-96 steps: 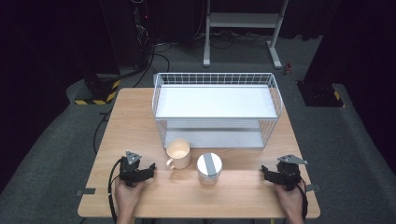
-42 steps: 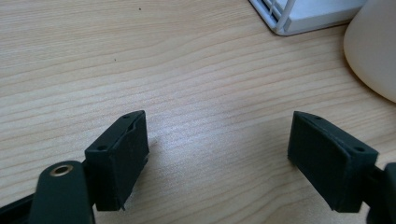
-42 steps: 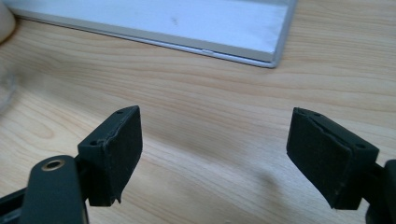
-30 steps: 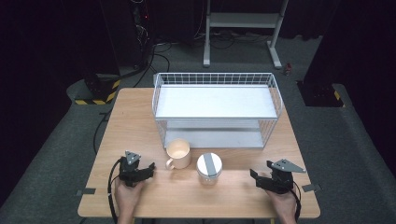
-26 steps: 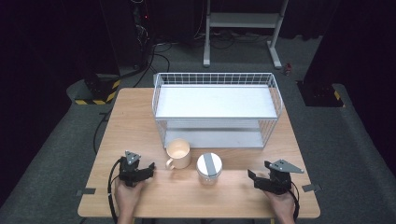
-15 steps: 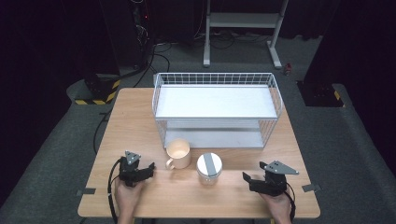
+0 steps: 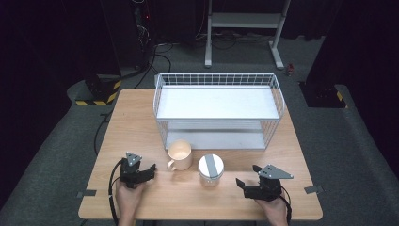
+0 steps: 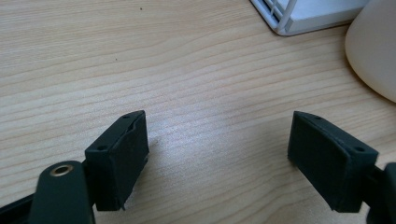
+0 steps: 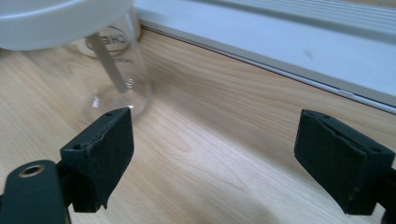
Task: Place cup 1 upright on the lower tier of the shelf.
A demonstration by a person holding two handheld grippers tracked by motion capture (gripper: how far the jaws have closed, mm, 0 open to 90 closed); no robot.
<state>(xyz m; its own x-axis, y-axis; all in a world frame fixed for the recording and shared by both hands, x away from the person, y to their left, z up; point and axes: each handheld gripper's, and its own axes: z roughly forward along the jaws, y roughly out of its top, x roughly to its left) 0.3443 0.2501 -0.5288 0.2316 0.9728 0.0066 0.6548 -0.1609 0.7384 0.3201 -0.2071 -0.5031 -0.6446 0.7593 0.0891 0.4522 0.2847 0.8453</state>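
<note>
A cream mug (image 7: 179, 154) and a clear glass jar (image 7: 210, 169) with a white lid stand side by side on the wooden table (image 7: 136, 117), in front of a white wire rack (image 7: 216, 110). My left gripper (image 7: 148, 171) rests open near the front left, just left of the mug, whose rounded side (image 8: 373, 46) shows beyond its right jaw. My right gripper (image 7: 241, 184) lies low to the right of the jar, pointing at it. Its jaws have just been opening and hold nothing. The jar (image 9: 116, 70) stands just past its left jaw.
The rack has two white shelves and its lower one (image 9: 280, 42) runs close behind the jar. A corner of the rack (image 8: 303, 14) lies ahead of the left gripper (image 8: 217, 140). Bare wood lies between the jaws of the right gripper (image 9: 215, 140). Dark floor surrounds the table.
My right gripper has slid left along the front of the table toward the jar, and its jaws stand wider. The left gripper, mug and jar have not moved.
</note>
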